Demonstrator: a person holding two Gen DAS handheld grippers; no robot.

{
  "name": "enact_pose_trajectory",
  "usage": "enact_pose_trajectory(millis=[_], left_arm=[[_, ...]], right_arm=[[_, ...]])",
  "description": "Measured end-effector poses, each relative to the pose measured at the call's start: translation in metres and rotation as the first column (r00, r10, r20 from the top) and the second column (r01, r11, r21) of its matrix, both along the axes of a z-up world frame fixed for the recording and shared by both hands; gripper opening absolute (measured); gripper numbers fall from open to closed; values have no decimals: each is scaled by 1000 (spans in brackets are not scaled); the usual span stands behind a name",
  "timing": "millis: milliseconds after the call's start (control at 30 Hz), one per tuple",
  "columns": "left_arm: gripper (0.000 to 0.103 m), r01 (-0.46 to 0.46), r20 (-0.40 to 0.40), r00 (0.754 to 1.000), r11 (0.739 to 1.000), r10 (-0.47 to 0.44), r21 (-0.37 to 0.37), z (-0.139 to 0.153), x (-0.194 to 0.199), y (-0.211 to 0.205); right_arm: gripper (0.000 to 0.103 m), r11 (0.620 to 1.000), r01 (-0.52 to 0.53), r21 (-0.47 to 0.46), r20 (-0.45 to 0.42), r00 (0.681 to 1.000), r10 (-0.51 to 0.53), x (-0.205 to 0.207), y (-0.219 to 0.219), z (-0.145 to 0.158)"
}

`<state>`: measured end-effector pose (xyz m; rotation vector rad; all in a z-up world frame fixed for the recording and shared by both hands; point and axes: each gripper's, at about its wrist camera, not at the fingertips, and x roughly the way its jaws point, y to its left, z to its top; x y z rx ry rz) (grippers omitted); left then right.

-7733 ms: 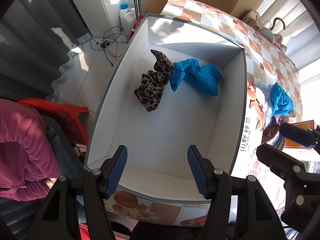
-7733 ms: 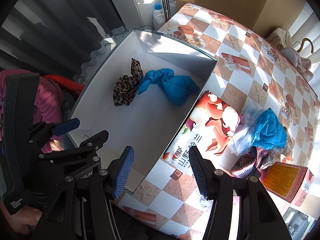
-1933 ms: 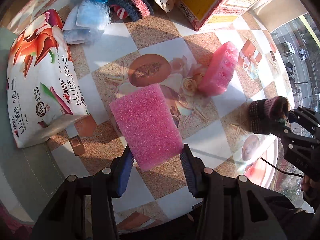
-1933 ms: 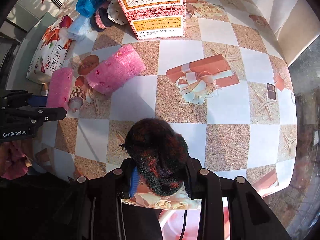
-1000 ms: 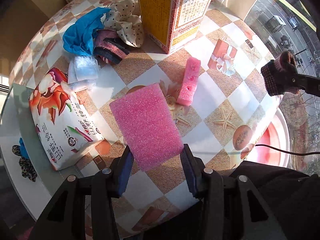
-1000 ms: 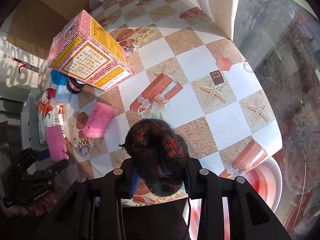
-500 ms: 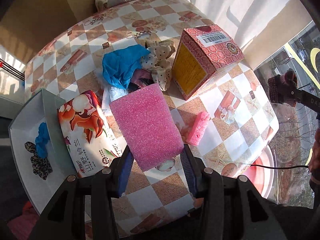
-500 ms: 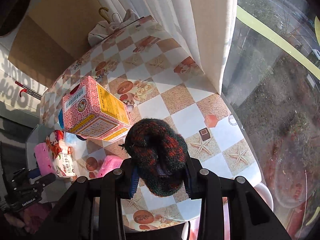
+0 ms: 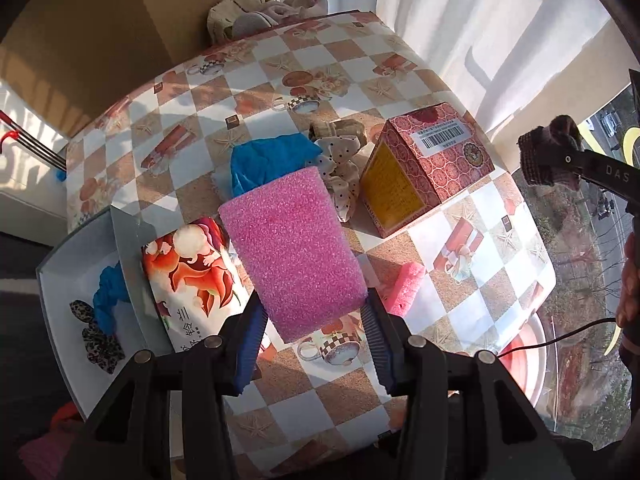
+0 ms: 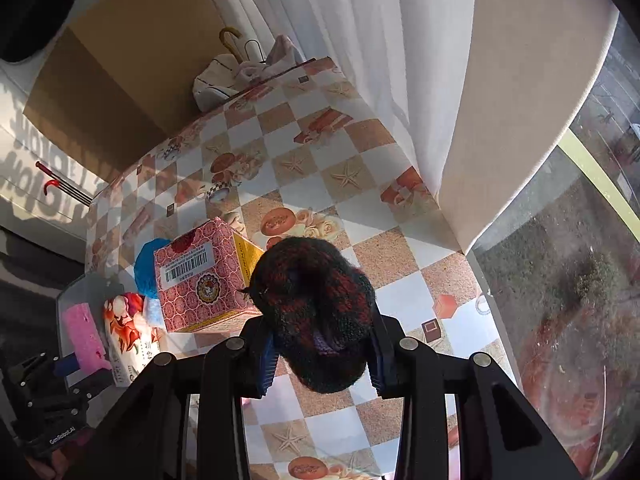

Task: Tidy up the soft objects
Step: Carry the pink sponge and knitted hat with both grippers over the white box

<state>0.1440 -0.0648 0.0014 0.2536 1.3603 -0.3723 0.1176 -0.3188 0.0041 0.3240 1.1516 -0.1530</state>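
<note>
A flat pink sponge (image 9: pixel 294 250) fills the frame centre, pinched between the left gripper (image 9: pixel 314 338) fingers, above the checked worktop (image 9: pixel 472 304). In the other view, a dark red-and-black knitted item (image 10: pixel 318 314) sits clamped in the right gripper (image 10: pixel 320 356) fingers, held partly open by its bulk. A second pink sponge (image 9: pixel 404 288) lies centre-right; a white box (image 9: pixel 72 276) sits lower left.
</note>
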Motion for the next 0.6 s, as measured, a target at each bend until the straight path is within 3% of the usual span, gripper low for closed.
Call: enact_pose_trajectory(millis=[300,600], left_arm=[[51,-117,-10,993,993,117,0,-2,18,24],[51,-243,-26,970,970,242,-19,-6,19,62]], right_arm=[[37,994,-103,-47,56,993,106,60,39,36],[37,972,-230,-44,76,969,233,82,105,49]])
